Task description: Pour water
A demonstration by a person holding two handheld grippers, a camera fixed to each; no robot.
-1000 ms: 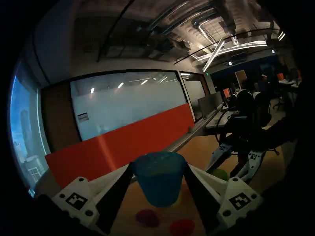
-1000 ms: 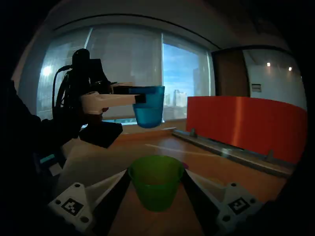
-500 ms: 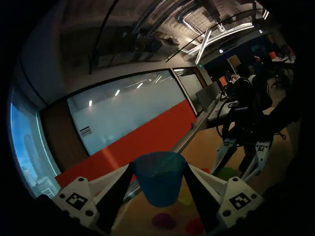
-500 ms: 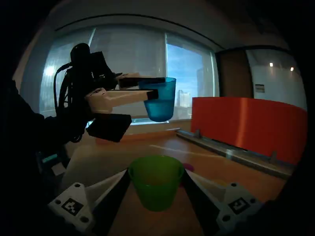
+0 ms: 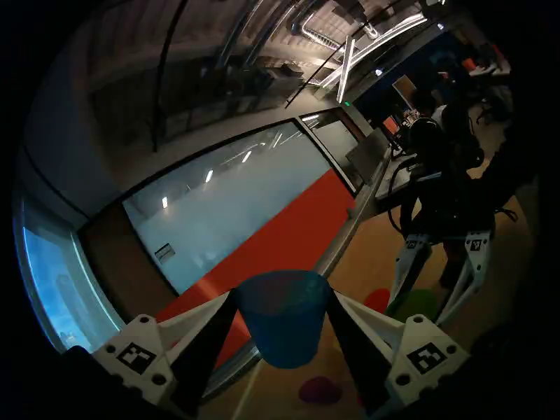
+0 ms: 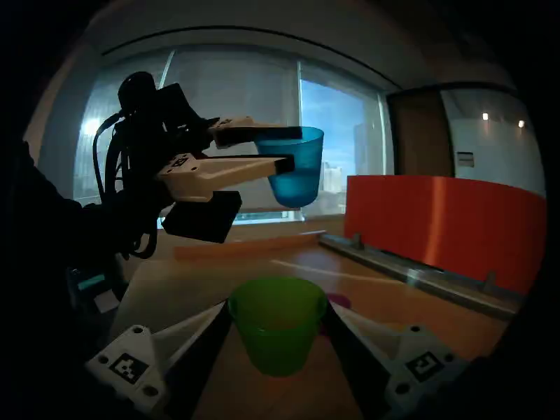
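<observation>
The left gripper [image 5: 282, 302] pinches a blue cup [image 5: 282, 332] between its two fingers, which press on the cup's sides just under the rim; in its own view the cup sits at 6 o'clock. In the right gripper view the blue cup hangs in the air at 12 o'clock, above the table [image 6: 392, 308] and against a bright window [image 6: 336, 133]. It looks close to upright with a slight lean, and its mouth faces up. The right gripper [image 6: 278, 311] is likewise clamped on a green cup [image 6: 278, 339], one finger on each side, with the cup at 6 o'clock in its own view and directly below the blue one in the picture. Whether the green cup rests on the wood or is held just over it cannot be told. In the left gripper view the green cup shows at about 4 o'clock, partly covered by the right gripper's white fingers. Beside it lies a red disc [image 5: 378, 299], and a pink disc [image 5: 318, 390] lies at 6 o'clock, half hidden. The blue cup's lower part is darker, but whether either cup holds water is hard to make out. The hands behind both grippers are lost in shadow.
</observation>
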